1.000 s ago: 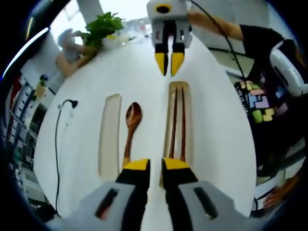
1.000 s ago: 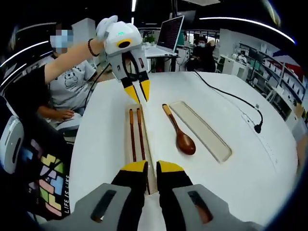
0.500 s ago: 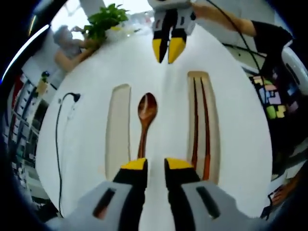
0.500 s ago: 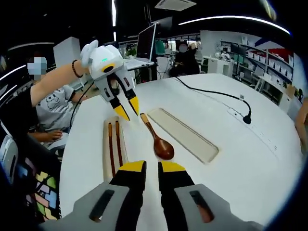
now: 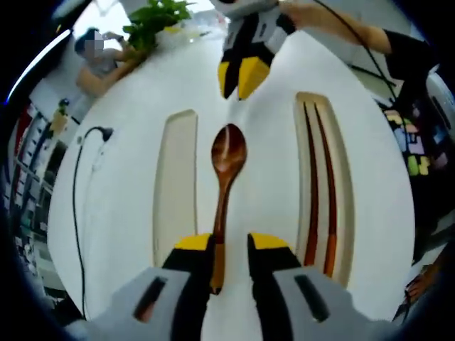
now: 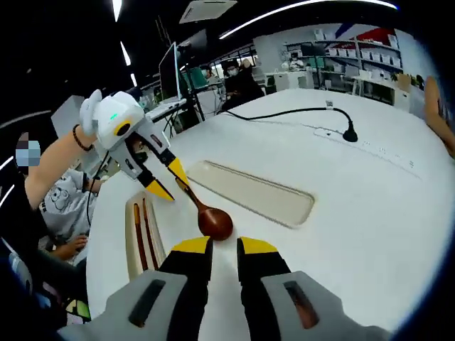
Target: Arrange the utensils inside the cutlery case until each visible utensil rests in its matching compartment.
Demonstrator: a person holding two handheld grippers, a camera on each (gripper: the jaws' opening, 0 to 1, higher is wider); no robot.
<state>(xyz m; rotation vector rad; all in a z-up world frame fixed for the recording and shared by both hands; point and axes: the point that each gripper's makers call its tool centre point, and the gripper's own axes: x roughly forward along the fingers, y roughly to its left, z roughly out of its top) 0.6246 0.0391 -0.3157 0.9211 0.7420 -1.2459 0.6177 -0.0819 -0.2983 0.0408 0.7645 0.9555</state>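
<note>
Wooden spoon [image 5: 226, 177], one in number, lies on the bare white table [image 5: 114, 270] between two recessed compartments, bowl toward the right gripper [image 5: 238, 79]. Its handle end sits between the parted jaws of the left gripper [image 5: 229, 245]; whether the jaws touch it cannot be told. The long empty compartment [image 5: 174, 181] lies just beside the spoon. The chopstick compartment [image 5: 325, 185] on the other side holds two dark chopsticks [image 5: 320, 177], laid parallel. In the right gripper view, the right gripper [image 6: 223, 247] has its jaws slightly apart and holding nothing, just short of the spoon bowl [image 6: 215, 222]. One black cable [image 6: 298, 112] crosses the table. No legible writing is visible
</note>
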